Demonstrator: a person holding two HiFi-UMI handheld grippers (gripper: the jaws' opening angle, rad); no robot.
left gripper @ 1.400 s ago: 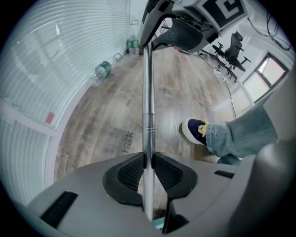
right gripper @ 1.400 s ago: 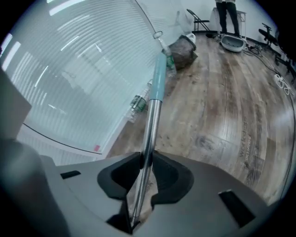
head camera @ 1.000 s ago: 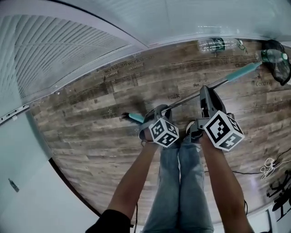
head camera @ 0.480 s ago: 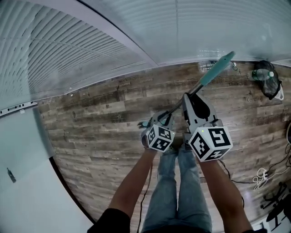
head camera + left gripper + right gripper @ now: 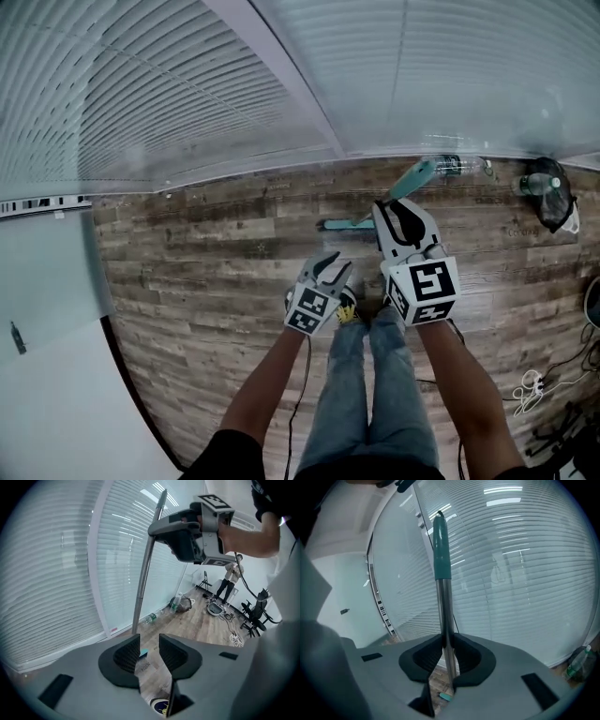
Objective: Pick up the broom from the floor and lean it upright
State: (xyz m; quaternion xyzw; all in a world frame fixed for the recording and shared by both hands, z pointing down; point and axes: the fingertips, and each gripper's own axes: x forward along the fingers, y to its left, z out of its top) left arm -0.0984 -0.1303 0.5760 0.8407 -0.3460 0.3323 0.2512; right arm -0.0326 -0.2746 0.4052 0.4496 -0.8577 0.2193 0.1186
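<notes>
two things, pilot: where's the broom, and which claw has it?

desk, my right claw [image 5: 447, 653] is clenched on the broom [image 5: 443, 597], pads on the bare metal pole below the teal grip [image 5: 440, 550]. the pole stands nearly upright through the jaws. its head [image 5: 339, 225] is low, just left of that claw's tips and near the blinds [image 5: 187, 94]. i can't tell whether it touches the wooden floor [image 5: 206, 244].

and the left?

my left claw [image 5: 150, 651] has just been opening. it's released, with nothing between the pads. the pole rises just beyond it, a little left of the gap.

how will it handle?

my guess is light and stiff, but the metal looks slick and could twist in one grip. i'd hold the pole under the teal grip and tip the top to the blinds gently, since the head may skate on smooth boards.
</notes>
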